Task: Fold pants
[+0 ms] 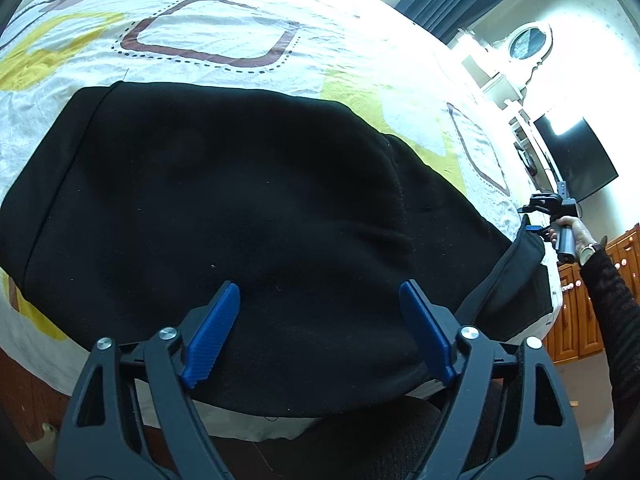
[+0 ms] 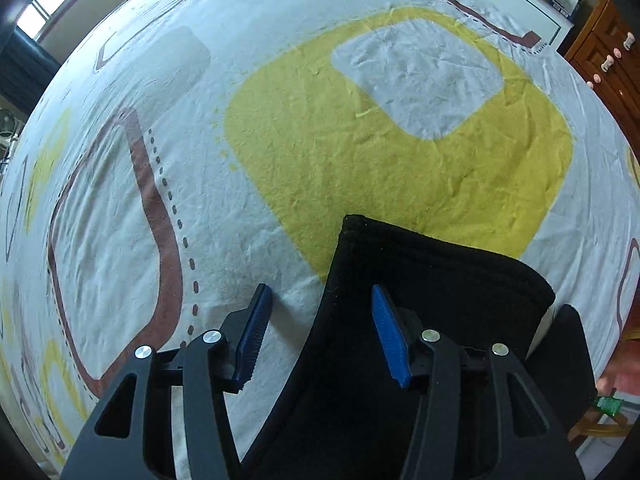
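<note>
The black pants (image 1: 240, 220) lie spread on the patterned bedsheet (image 1: 208, 28). The left gripper (image 1: 316, 332) gapes wide above them, holding nothing. The right gripper (image 2: 320, 332) hangs half open over their hem, gripping nothing; closing there may pinch the sheet too.

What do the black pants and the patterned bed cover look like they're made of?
Black pants: probably a thick, matte knit like fleece or sweatshirt cotton; soft rounded folds, specks of lint, a ribbed-looking hem. Bed cover: likely thin woven cotton, matte, with fine sharp creases and a flat printed pattern. Neither can be confirmed by look alone.
</note>
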